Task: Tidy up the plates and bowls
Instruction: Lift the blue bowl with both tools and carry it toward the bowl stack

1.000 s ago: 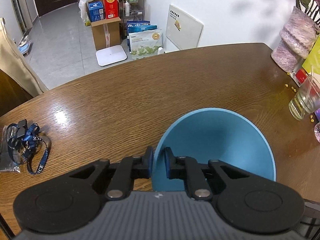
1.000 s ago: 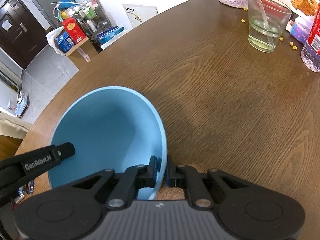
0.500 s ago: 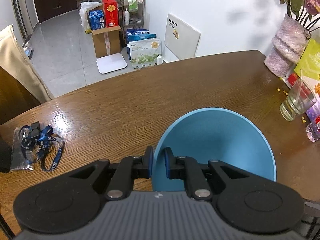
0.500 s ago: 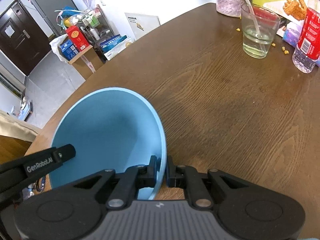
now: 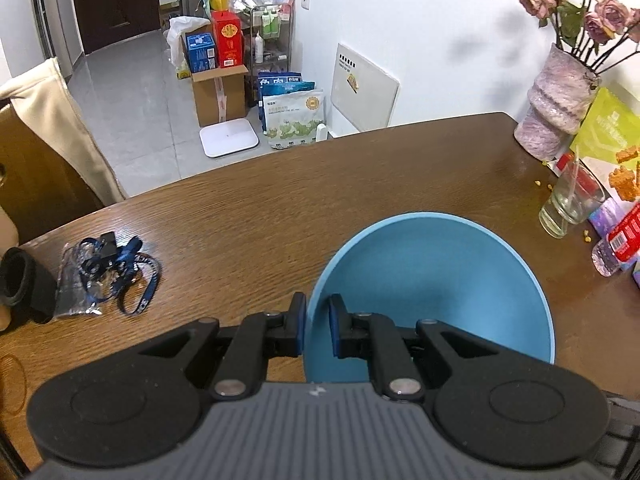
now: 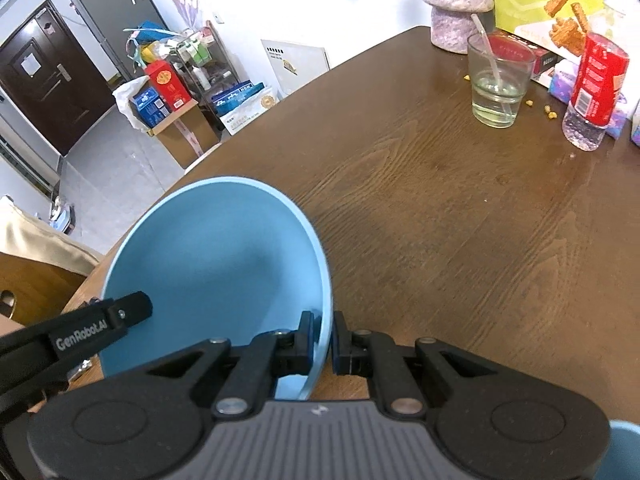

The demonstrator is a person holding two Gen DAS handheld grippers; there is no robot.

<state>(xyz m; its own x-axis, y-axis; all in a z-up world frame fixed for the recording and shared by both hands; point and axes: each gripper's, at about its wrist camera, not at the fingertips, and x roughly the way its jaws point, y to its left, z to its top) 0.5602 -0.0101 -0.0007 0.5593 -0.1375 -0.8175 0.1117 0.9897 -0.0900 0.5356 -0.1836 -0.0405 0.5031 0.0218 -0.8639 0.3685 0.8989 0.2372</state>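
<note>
Here, both grippers clamp one light-blue bowl (image 5: 432, 280) above the brown wooden table (image 5: 260, 208). The left gripper (image 5: 317, 330) is closed on the bowl's left rim; the right gripper (image 6: 325, 342) is closed on the opposite rim. The bowl appears lifted clear of the tabletop, though contact underneath is hidden. A drinking glass (image 6: 498, 84) and red-labelled bottle (image 6: 592, 92) stand well apart.

The blue bowl (image 5: 432, 276) looks smooth, matt plastic. Beneath it, the table (image 5: 280, 208) is dark, grained wood with a soft sheen. Beyond the bowl stands a clear drinking glass (image 6: 498, 84).
</note>
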